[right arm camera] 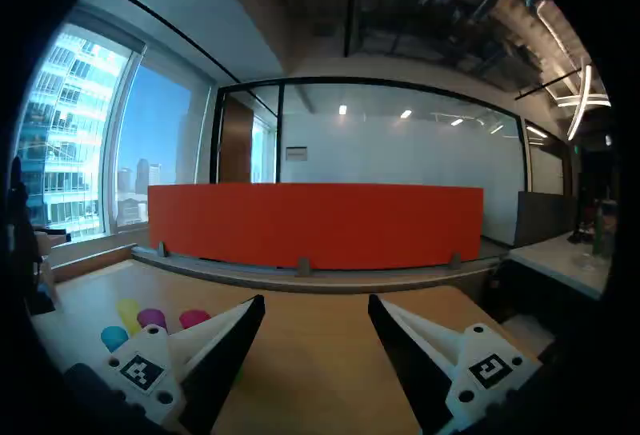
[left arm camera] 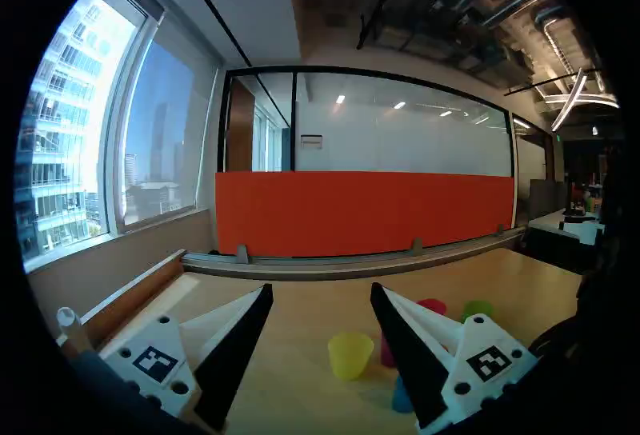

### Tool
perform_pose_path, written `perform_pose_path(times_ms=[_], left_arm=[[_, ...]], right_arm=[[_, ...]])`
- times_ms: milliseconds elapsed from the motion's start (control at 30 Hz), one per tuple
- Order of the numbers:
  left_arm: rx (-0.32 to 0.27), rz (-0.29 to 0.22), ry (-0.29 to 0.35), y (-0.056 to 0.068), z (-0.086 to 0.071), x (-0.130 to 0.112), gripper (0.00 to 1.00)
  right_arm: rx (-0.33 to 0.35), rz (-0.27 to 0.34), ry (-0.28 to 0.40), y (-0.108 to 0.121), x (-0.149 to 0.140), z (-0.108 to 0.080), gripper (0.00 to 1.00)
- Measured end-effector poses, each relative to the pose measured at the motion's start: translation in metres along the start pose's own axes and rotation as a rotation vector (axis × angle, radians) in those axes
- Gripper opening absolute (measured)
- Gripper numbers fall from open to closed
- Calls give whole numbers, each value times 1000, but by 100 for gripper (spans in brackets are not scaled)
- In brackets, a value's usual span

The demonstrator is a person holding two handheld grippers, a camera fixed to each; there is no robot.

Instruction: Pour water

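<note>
The cups sit bunched together on the wooden table [left arm camera: 304,331], probably so that one can be lifted and tipped into a neighbour without a long reach. In the left gripper view the yellow cup [left arm camera: 350,355] stands nearest the gap between the fingers. The blue cup [left arm camera: 400,399] is just beside it, and the pink cup [left arm camera: 432,305] and green cup [left arm camera: 478,309] are farther back, partly hidden by a finger. The right gripper view has a purple cup [right arm camera: 152,317] in the same cluster, off to its left.

Both tools hang level above the table, facing the orange partition [left arm camera: 364,213]. This looks like a ready stance before any pick. The left tongs [left arm camera: 321,287] are spread wide, holding and touching nothing. The right tongs [right arm camera: 316,299] are just as wide and empty, with bare wood ahead.

No jug or bottle is visible (and I cannot tell whether any cup holds water).
</note>
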State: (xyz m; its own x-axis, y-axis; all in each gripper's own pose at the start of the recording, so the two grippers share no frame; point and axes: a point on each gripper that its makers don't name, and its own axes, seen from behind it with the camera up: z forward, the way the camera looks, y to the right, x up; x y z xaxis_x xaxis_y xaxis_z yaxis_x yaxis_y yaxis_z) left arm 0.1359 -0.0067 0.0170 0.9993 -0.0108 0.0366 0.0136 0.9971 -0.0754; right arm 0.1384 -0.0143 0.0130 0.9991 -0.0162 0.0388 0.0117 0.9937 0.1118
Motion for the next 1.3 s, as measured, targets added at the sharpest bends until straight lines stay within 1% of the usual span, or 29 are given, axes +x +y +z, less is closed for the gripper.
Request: perform_pose_path(times_ms=[167,333,567,733,900,1100,1300], left_arm=[[-9,4,2,-3,3,20,90],[-31,2,-2,-2,6,33,90],[-89,4,-11,7,9,40,90],[-144,1,-25,17,9,40,90],[-217,-22,-31,29,6,42,90],[-296,-51,-48,42,3,41,90],[-352,-53,-51,52,0,44,90]], right_arm=[[13,-3,-1,-1,21,1,100],[29,-2,2,-5,38,1,100],[69,1,0,-14,46,2,100],[107,-16,-8,-22,43,3,100],[166,-28,-14,-33,42,3,100],[268,-7,-11,-51,48,-4,100],[369,7,-2,-70,56,-12,100]])
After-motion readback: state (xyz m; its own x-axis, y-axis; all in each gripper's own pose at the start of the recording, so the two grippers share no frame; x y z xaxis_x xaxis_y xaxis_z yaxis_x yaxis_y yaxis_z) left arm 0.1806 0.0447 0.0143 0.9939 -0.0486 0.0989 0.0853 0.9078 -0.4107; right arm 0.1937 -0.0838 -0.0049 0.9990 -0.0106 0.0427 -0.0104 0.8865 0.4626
